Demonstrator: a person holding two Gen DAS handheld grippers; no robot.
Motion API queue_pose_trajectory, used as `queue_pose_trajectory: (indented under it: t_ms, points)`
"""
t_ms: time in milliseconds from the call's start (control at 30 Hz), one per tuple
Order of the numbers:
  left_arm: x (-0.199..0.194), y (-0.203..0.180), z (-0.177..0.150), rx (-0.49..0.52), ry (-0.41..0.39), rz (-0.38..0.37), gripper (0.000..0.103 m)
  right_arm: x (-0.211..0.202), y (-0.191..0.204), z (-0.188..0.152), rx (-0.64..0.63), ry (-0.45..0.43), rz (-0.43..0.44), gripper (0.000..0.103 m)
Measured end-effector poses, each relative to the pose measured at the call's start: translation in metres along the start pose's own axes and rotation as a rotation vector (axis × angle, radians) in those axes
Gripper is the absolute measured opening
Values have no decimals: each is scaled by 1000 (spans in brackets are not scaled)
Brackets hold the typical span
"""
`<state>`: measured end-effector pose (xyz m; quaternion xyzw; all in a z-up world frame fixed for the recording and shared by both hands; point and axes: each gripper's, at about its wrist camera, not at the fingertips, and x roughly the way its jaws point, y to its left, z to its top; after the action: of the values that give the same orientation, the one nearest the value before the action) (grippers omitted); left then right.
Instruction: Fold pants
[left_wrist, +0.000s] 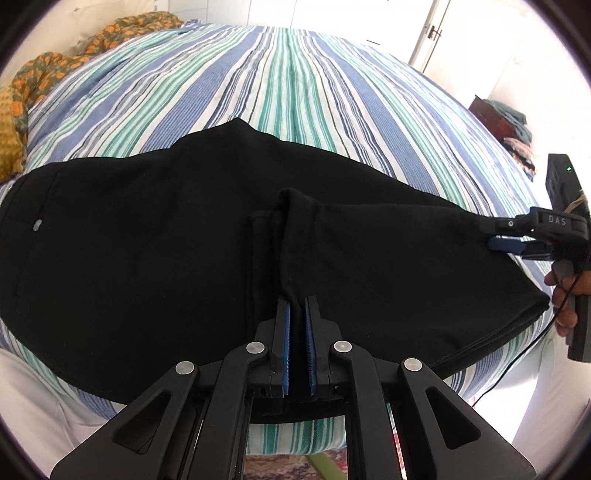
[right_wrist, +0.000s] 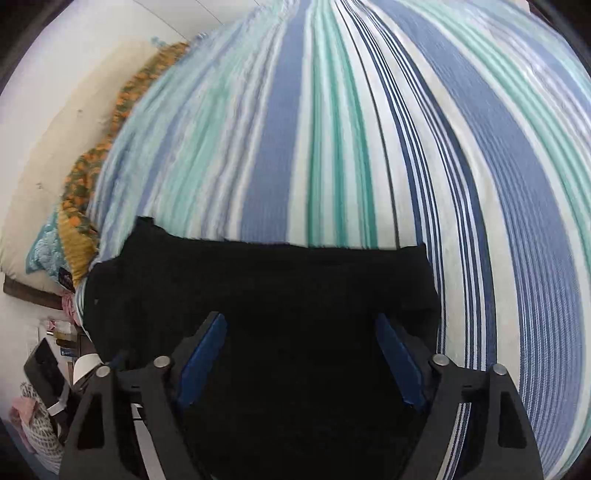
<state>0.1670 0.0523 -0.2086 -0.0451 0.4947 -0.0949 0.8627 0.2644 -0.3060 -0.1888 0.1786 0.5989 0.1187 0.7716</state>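
Fig. Black pants spread across a bed w/ a striped sheet, seen from both wrist cams. Step in hand, as judged: one fold made or under way, since a doubled layer w/ a raised ridge runs from the cloth centre toward 6 o'clock in the left view. Left gripper is clenched on that ridge at 6 o'clock, blue pads pinching a narrow pleat of black fabric; the rest of the garment fans out from 9 to 3 o'clock ahead of it. Right gripper stands released, jaws wide, over the garment end; cloth fills the gap btw. the pads but neither pad is seen pressing it. In the left view the same tool sits at 3 o'clock at the pants' far edge, w/ a hand on its handle. In the right view the pants' straight edge runs at 12 o'clock just ahead of the jaws, bare sheet beyond; view is motion-blurred. Next move, as judged: right jaws need to close on the edge layers, both plies caught, so the two grips can lift together & carry the end over w/o the layers slipping apart. Orange-patterned bedding lies bunched at 10 o'clock, well apart from the work.
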Motion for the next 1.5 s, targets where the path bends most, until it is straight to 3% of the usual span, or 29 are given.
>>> queue_pose_trajectory:
  t_ms: [133,300,367,467,533,667,833,1000,1500]
  points:
    - [-1,-1,1,-6,-1,-3,14,-42,16,-12,-39,-138,-1,76]
    - [0,-3,1,-4,1,-10,20,-94,45,-69,-178,-316,60,82]
    - [1,-4,1,3,1,-11,24,-86,46,-92,-203,-310,68,82]
    - [-1,-6,0,14,-6,-15,28,-40,25,-112,-117,-186,45,82]
    - [-4,-6,0,10,-17,-22,32,-36,16,-117,-89,-235,78,82]
    - [-12,-4,4,-13,-58,-20,50,-34,15,-112,-85,-238,104,87]
    - [-12,7,6,-68,-59,-12,52,-35,20,-115,-115,-246,75,87]
    - [-12,16,8,-121,-68,-2,61,-33,21,-117,-107,-253,86,88]
    - [-14,25,4,-173,-79,21,64,-30,28,-121,-160,-255,57,96]
